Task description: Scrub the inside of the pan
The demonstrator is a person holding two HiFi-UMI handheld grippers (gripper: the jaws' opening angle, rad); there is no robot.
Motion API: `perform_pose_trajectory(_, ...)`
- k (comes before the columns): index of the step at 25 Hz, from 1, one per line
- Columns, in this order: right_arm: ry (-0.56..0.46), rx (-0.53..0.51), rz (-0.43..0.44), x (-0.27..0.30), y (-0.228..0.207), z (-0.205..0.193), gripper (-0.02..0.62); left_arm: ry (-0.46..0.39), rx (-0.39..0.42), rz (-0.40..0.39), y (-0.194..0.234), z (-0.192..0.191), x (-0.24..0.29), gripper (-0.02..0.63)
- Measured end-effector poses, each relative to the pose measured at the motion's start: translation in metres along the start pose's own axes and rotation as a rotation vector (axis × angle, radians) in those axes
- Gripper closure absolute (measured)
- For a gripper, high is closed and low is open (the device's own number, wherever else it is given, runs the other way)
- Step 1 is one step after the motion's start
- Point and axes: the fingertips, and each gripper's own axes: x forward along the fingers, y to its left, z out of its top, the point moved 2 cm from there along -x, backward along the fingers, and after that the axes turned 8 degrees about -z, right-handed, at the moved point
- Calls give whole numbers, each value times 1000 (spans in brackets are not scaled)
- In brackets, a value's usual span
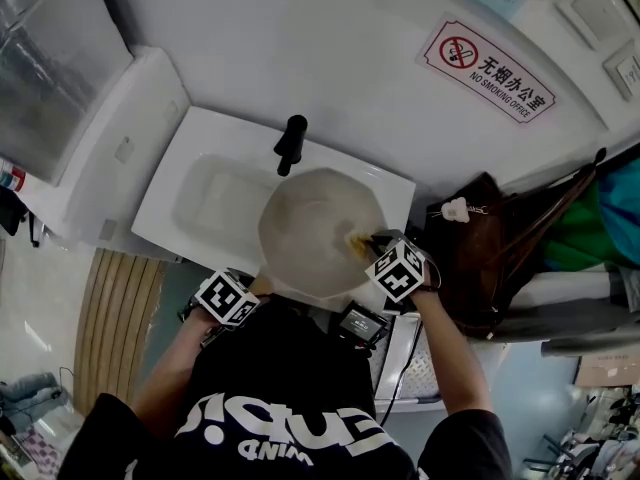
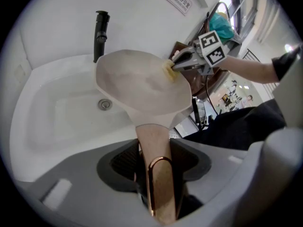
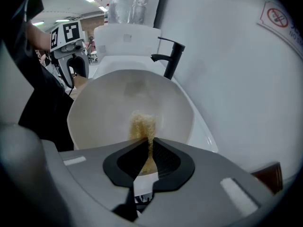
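A pale, cream-coloured pan (image 1: 315,230) (image 2: 139,86) (image 3: 128,105) hangs tilted over the white sink (image 1: 165,213) (image 2: 52,122). Its tan handle (image 2: 152,148) runs back between the pads of my left gripper (image 2: 154,169) (image 1: 258,290), which is shut on it. My right gripper (image 3: 149,154) (image 1: 366,242) (image 2: 176,66) is shut on a yellow scrub sponge (image 3: 142,126) (image 1: 354,239) (image 2: 168,70). The sponge presses on the pan's inner wall near the right rim. The left gripper (image 3: 71,63) shows beyond the pan's far edge in the right gripper view.
A black faucet (image 1: 290,144) (image 2: 100,30) (image 3: 169,56) stands at the sink's back edge, just behind the pan. The drain (image 2: 104,104) lies under the pan. A white appliance (image 1: 105,153) flanks the sink on the left; a brown bag (image 1: 480,238) hangs on the right.
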Motion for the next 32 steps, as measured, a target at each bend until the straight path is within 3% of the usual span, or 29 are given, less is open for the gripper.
perform_pose_trajectory(10, 7, -48, 147, -14, 56, -1, 555, 5, -15, 6, 2, -2, 1, 403)
perform_pose_trajectory(26, -28, -167, 351, 3, 127, 47, 555, 7, -29, 6, 2, -3, 2, 405)
perform_pose_trajectory(32, -33, -189, 366, 27, 146, 73, 555, 6, -32, 3, 3, -3, 2, 407)
